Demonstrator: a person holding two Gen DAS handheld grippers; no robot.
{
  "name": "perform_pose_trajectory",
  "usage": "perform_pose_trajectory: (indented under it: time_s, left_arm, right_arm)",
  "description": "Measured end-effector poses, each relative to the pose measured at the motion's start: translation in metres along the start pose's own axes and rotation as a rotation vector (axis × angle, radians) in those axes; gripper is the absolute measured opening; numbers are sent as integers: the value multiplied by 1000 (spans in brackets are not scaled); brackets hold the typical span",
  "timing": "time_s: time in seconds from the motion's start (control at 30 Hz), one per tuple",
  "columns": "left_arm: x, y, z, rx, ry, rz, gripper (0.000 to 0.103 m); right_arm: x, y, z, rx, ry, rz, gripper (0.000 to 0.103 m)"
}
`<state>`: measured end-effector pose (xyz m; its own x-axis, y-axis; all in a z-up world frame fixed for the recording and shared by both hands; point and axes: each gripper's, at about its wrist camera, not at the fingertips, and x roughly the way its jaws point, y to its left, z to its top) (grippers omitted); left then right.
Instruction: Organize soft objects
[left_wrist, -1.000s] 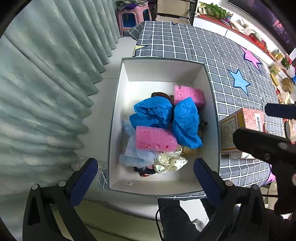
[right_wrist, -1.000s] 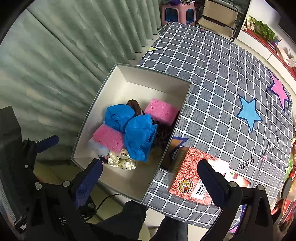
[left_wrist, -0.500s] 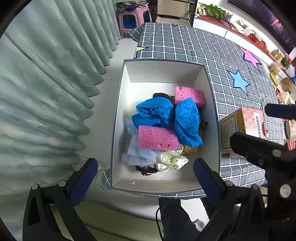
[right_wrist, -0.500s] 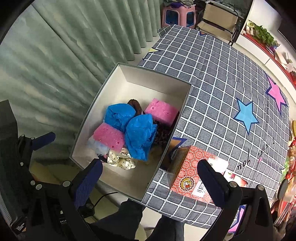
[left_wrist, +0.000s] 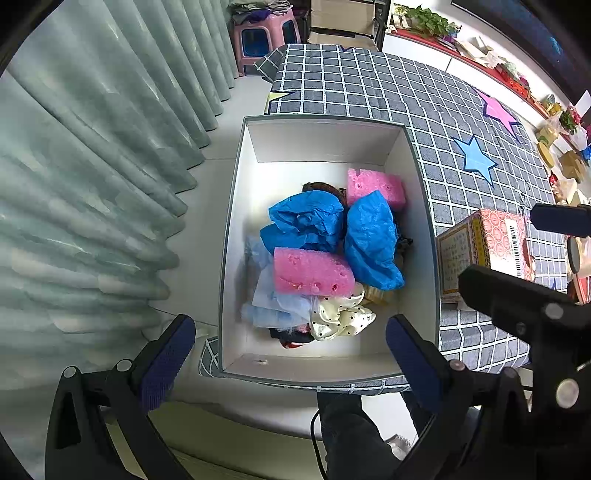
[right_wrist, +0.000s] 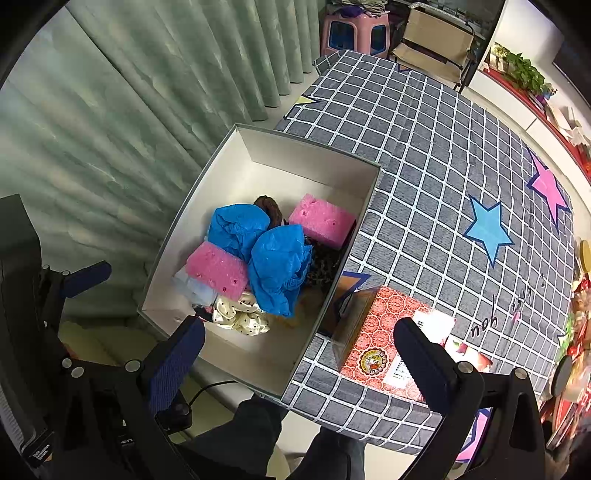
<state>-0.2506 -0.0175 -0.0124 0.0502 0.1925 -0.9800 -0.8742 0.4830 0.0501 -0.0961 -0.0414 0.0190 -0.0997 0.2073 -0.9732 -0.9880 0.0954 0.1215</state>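
Both grippers are held up above the box, with nothing gripped in either. The left gripper has its jaws spread wide apart, and the near wall of the box is framed right between them. The soft stuff is all piled inside the box, ahead of those jaws: a pink sponge is laid across the middle of the heap, two crumpled blue plastic covers are bunched just beyond it, a second pink sponge is tucked further back on the right, and a cream polka-dot scrunchie is nearest the jaws, touching pale blue fabric on its left. Something dark brown is half buried behind the blue covers, too hidden to be named. The right gripper is also held with its jaws wide apart, the near right corner of the box sitting between them. A red patterned carton is stood on the checked surface just beside the box's right wall, close to the right-hand jaw. The left gripper is seen off to the left of the box in the right wrist view.
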Motion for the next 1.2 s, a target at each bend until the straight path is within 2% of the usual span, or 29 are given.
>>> perform_pose_trajectory:
  time_s: [0.37,1.2]
  left_arm:
    - [3,-2,-1,18,8,2,103]
    - [10,0,1,-1,20,0,103]
  right_arm:
    - [1,0,2,-10,-2,-37,103]
    - [7,3,5,-34,19,-46,103]
